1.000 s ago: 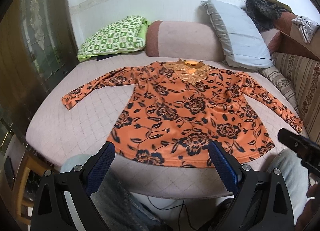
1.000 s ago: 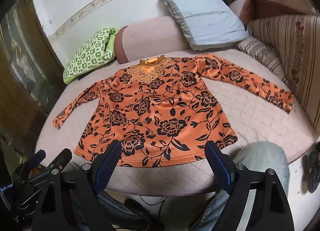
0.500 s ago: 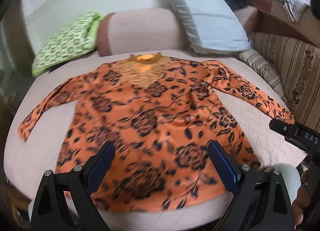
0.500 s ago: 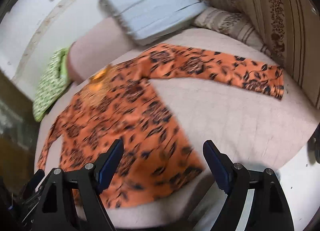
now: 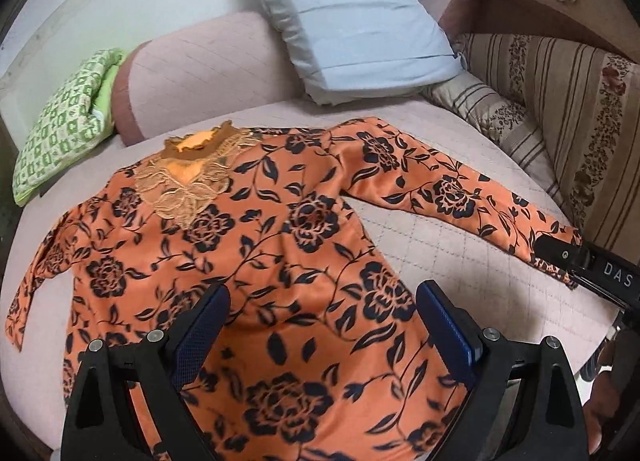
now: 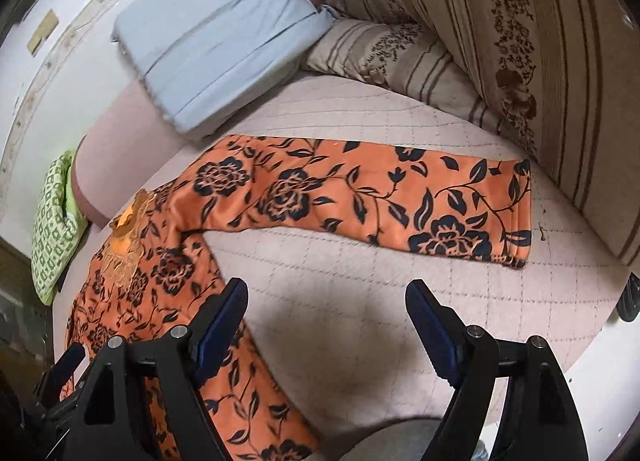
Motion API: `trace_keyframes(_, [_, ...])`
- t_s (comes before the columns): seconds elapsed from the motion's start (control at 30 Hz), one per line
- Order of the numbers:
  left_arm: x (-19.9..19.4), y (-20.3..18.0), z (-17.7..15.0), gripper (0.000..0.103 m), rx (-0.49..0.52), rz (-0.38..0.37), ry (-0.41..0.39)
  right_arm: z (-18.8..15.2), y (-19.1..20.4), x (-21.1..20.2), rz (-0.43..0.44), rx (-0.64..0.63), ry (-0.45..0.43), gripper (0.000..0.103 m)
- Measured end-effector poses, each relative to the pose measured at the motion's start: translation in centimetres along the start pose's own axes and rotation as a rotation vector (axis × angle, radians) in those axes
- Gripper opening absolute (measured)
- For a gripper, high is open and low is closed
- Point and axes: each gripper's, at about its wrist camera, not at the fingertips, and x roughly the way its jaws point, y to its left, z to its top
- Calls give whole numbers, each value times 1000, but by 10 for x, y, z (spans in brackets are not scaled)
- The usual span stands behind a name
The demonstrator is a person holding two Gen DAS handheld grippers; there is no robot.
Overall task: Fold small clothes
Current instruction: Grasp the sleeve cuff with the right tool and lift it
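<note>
An orange long-sleeved top with black flowers (image 5: 280, 245) lies flat on the pink quilted bed, collar toward the pillows, both sleeves spread out. My left gripper (image 5: 320, 321) is open and empty, hovering over the lower body of the top. My right gripper (image 6: 324, 317) is open and empty over bare quilt, short of the right sleeve (image 6: 360, 197), whose cuff (image 6: 516, 213) lies to the right ahead. The right gripper's body also shows at the left wrist view's right edge (image 5: 588, 273), next to that cuff.
A grey-blue pillow (image 5: 352, 25), a pink bolster (image 5: 200, 77) and a green patterned cushion (image 5: 64, 117) line the back. A striped floral cushion (image 6: 520, 45) borders the bed's right side. The bed's front edge (image 6: 580, 361) is close below the right gripper.
Both grippers have moved forward and rightward over the bed. The left now hovers above the top's body; the right has swung toward the right sleeve. The top has not moved.
</note>
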Motion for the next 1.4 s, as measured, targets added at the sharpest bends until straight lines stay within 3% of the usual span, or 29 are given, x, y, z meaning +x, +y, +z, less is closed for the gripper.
trace_keyframes(0.3, [26, -8, 2, 94, -44, -6, 44, 11, -43, 24, -5, 84, 52, 77])
trace_keyframes(0.37, [27, -6, -1, 94, -66, -14, 51, 18, -69, 28, -36, 146, 46, 77])
trace_keyframes(0.5, [26, 1, -7, 94, -104, -25, 69, 28, -110, 40, -120, 247, 74, 65])
trace_keyframes(0.67, [21, 11, -14, 94, -107, -24, 73, 38, -140, 44, -200, 332, 66, 64])
trace_keyframes(0.73, [18, 16, -17, 94, -109, -23, 71, 40, -145, 47, -291, 320, 69, 66])
trace_keyframes(0.83, [16, 24, -24, 94, -118, -26, 80, 40, -152, 57, -307, 332, 72, 68])
trace_keyframes(0.87, [16, 27, -26, 94, -126, -32, 87, 41, -148, 61, -324, 306, 76, 68])
trace_keyframes(0.9, [16, 30, -28, 94, -133, -40, 92, 42, -143, 64, -360, 268, 74, 54])
trace_keyframes(0.97, [13, 39, -31, 94, -156, -55, 95, 46, -129, 61, -363, 211, 56, 8])
trace_keyframes(1.03, [10, 52, -33, 94, -183, -69, 93, 49, -117, 49, -315, 201, 52, 7])
trace_keyframes(1.17, [-3, 89, -42, 94, -251, -91, 77, 57, -59, -12, -212, 93, -118, 7])
trace_keyframes(1.3, [-16, 137, -54, 94, -315, -86, 50, 57, 39, -72, -90, -134, -271, 7])
trace_keyframes(1.4, [-25, 178, -66, 94, -378, -83, 31, 34, 126, -98, 15, -348, -332, 7])
